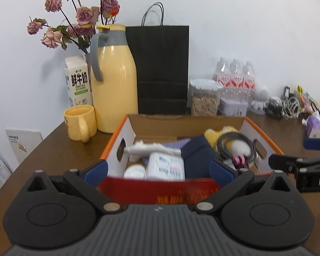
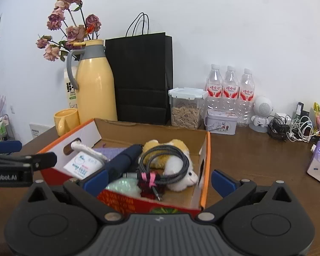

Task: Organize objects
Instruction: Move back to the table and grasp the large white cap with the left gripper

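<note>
Both grippers, we note, stand spread and empty: the left gripper (image 1: 159, 169) straddles the near wall of the cardboard box (image 2: 204, 170); the right gripper (image 2: 159, 180) hangs over its right corner. Inside the box on the bench (image 2: 256, 155), left to right, lie a white packet (image 2: 83, 166), a navy roll (image 2: 123, 160), a coiled cable (image 2: 170, 162) and a plush toy (image 2: 181, 177).

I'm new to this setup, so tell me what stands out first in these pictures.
The open box in front of both tongs, crammed with a plush toy, a coiled cable and a dark blue roll. Behind it, by the wall, stand a tall yellow jug and a black bag, with dried roses rising at the left. Three bottles line up at the right.
</note>
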The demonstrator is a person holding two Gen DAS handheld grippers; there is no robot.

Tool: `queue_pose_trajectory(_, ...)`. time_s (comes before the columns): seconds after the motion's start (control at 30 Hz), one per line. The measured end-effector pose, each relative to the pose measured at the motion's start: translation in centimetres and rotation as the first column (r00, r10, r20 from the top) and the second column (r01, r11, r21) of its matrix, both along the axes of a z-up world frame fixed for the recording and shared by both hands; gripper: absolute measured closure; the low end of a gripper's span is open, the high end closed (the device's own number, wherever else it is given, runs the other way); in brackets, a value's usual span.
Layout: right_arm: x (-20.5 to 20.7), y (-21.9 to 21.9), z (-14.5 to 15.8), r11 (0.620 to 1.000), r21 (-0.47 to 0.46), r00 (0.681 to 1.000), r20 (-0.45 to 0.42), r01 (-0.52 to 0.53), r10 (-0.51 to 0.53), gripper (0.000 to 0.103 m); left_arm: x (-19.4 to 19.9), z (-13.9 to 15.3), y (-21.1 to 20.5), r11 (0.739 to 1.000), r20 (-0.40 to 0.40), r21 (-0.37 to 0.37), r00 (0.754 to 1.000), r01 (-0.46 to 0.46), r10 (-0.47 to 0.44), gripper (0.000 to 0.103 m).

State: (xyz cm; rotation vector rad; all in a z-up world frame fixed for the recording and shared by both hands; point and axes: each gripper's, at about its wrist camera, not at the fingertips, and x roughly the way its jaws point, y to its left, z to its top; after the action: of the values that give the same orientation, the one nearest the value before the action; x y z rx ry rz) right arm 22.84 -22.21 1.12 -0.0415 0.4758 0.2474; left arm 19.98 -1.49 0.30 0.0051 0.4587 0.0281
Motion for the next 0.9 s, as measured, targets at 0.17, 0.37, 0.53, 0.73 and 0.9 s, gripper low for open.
queue_pose_trajectory(0.17,-1.4,-0.7,-0.8,1.000,-0.013,1.000,-0.021,-0.011,0.010,0.000,-1.3,-1.6,-0.8,1.000,-0.056,0.004,0.998,0.003,-0.003,0.000)
queue_pose_trajectory(0.37,-2.4,-1.2,-2.5,0.999,-0.041,0.998,-0.061,-0.029,0.027,0.000,-2.6,-4.0,-2.1,1.000,-0.131,0.002,0.991,0.022,-0.022,0.000)
queue_pose_trajectory(0.53,-2.8,-1.9,-3.9,0.998,-0.047,0.995,-0.092,-0.030,0.026,0.000,-3.7,-5.8,-3.3,0.999,-0.184,0.002,0.982,0.049,-0.048,0.000)
queue_pose_trajectory(0.73,-3.0,-2.2,-5.6,0.998,-0.049,0.991,-0.129,-0.033,0.027,0.000,-4.1,-7.2,-4.2,0.997,-0.225,0.003,0.972,0.073,-0.070,0.000)
queue_pose_trajectory(0.9,-2.9,-2.2,-6.5,0.998,-0.054,0.989,-0.147,-0.037,0.028,0.000,-4.3,-7.5,-4.7,0.996,-0.216,0.006,0.972,0.094,-0.090,0.006)
